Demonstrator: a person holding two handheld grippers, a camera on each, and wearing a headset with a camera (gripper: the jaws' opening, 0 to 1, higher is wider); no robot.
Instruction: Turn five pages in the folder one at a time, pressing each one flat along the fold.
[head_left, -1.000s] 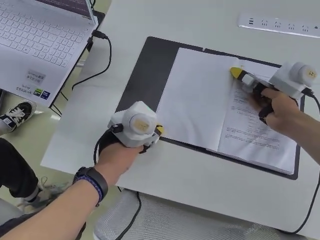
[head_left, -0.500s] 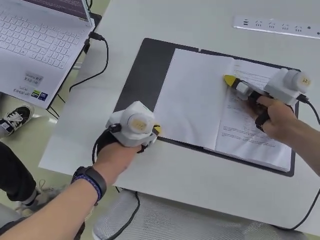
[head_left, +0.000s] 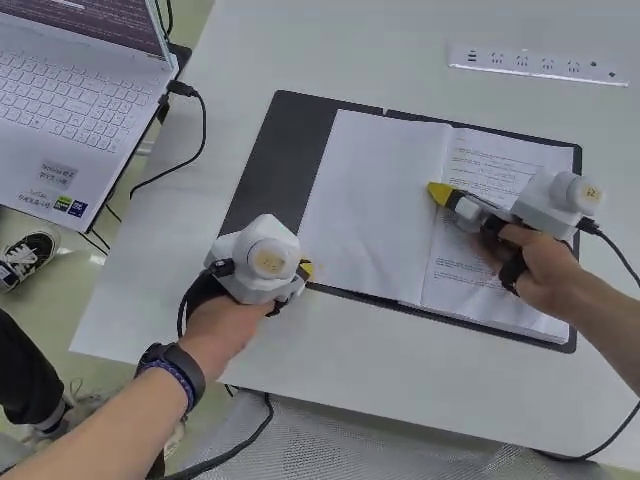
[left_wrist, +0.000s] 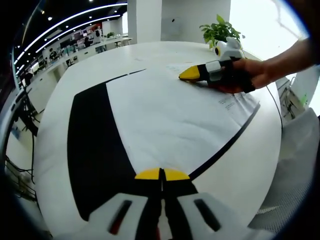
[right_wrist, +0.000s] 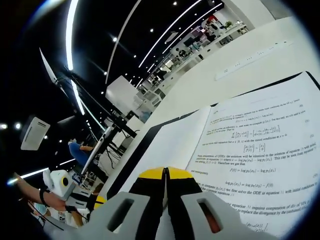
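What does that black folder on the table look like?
The black folder lies open and flat on the white table. Its left page is blank, its right page carries printed text and formulas. The right claw, shut, rests its yellow tip by the fold; the left claw, shut, sits at the near edge.

Folder (head_left: 290, 150) lies open mid-table (head_left: 400, 370), laptop (head_left: 60, 90) to its left over the table edge, power strip (head_left: 540, 62) behind it, far right. Right gripper (head_left: 437, 190) rests on the right page (head_left: 500, 165) by the fold (head_left: 422, 260); left gripper (head_left: 303, 268) at the folder's near-left edge.
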